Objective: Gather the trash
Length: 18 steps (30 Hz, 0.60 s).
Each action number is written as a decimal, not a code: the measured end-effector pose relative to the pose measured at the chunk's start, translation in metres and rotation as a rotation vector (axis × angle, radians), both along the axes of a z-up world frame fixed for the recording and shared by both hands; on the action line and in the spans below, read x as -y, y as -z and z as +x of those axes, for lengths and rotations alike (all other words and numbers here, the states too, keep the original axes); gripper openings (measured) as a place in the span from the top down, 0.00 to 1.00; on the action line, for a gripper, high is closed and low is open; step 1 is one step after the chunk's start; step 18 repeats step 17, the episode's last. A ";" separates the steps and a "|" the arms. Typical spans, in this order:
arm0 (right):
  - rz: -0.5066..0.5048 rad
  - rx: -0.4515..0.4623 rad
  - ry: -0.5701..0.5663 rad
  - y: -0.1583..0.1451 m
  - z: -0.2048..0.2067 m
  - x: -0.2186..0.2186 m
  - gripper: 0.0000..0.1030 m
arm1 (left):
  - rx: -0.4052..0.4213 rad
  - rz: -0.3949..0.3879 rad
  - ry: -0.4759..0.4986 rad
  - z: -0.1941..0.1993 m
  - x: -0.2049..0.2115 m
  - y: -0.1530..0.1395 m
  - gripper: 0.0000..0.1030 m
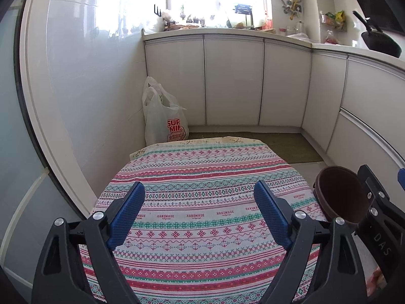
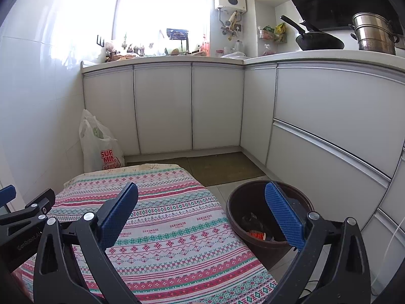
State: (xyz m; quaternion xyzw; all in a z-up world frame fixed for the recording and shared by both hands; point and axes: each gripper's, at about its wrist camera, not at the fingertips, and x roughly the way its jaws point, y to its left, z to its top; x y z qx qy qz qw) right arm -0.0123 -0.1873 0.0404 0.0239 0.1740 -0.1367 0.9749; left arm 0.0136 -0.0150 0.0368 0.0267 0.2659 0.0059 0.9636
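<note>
A dark brown round bin stands on the floor to the right of a small table covered by a patterned cloth. Scraps of trash lie at the bin's bottom. The bin also shows in the left wrist view. My left gripper is open and empty above the cloth. My right gripper is open and empty, its right finger over the bin, its left over the cloth. No loose trash shows on the cloth.
A white plastic shopping bag stands on the floor in the far left corner, also in the left wrist view. White kitchen cabinets run along the back and right. A wok and a steel pot sit on the counter.
</note>
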 end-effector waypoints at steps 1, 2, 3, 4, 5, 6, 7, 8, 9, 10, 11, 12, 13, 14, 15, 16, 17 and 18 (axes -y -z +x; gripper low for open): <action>0.000 -0.001 0.000 0.000 0.000 0.000 0.07 | 0.000 -0.001 0.008 0.000 0.001 0.000 0.22; 0.000 -0.001 0.001 0.000 0.000 0.001 0.07 | 0.001 -0.005 0.017 0.000 0.001 0.001 0.25; -0.001 -0.001 0.001 0.001 0.000 0.001 0.07 | 0.001 -0.009 0.024 -0.001 0.001 0.001 0.25; -0.001 -0.001 0.001 0.001 0.000 0.001 0.07 | 0.001 -0.008 0.030 -0.001 0.003 0.000 0.25; 0.001 -0.002 0.001 0.001 0.000 0.001 0.07 | 0.002 -0.007 0.039 -0.001 0.003 0.001 0.25; 0.001 -0.002 0.000 0.001 0.000 0.001 0.07 | 0.004 -0.004 0.041 -0.002 0.004 0.001 0.25; -0.002 -0.002 0.001 0.001 0.000 0.001 0.07 | 0.005 -0.004 0.042 -0.001 0.004 0.001 0.25; -0.004 -0.002 0.001 0.001 0.000 0.001 0.07 | 0.001 -0.009 0.044 -0.001 0.003 0.001 0.25; -0.005 -0.002 0.002 0.001 0.000 0.001 0.07 | -0.006 -0.018 0.047 0.000 0.002 0.002 0.25; -0.006 -0.001 0.002 0.001 0.000 0.001 0.07 | -0.009 -0.025 0.044 0.002 0.001 0.001 0.25; -0.006 0.000 0.003 0.001 0.000 0.001 0.07 | -0.010 -0.030 0.036 0.002 0.000 0.001 0.19; -0.007 0.000 0.004 0.001 0.000 0.001 0.07 | -0.011 -0.026 0.030 0.002 0.000 0.000 0.15; -0.008 -0.001 0.005 0.001 0.000 0.001 0.07 | -0.010 -0.017 0.023 0.001 0.001 -0.001 0.13; -0.010 -0.004 0.007 0.001 0.001 0.001 0.07 | -0.007 -0.016 0.021 0.001 0.001 -0.002 0.11; -0.013 -0.009 0.007 0.002 0.002 0.001 0.07 | -0.005 -0.018 0.024 0.000 0.001 -0.002 0.10; -0.013 -0.013 0.007 0.003 0.002 0.001 0.07 | -0.007 -0.017 0.023 -0.001 0.002 -0.002 0.10; -0.012 -0.014 0.007 0.003 0.002 0.001 0.07 | -0.010 -0.015 0.023 -0.001 0.002 -0.002 0.10; -0.012 -0.014 0.007 0.003 0.002 0.001 0.07 | -0.010 -0.015 0.023 -0.001 0.002 -0.002 0.10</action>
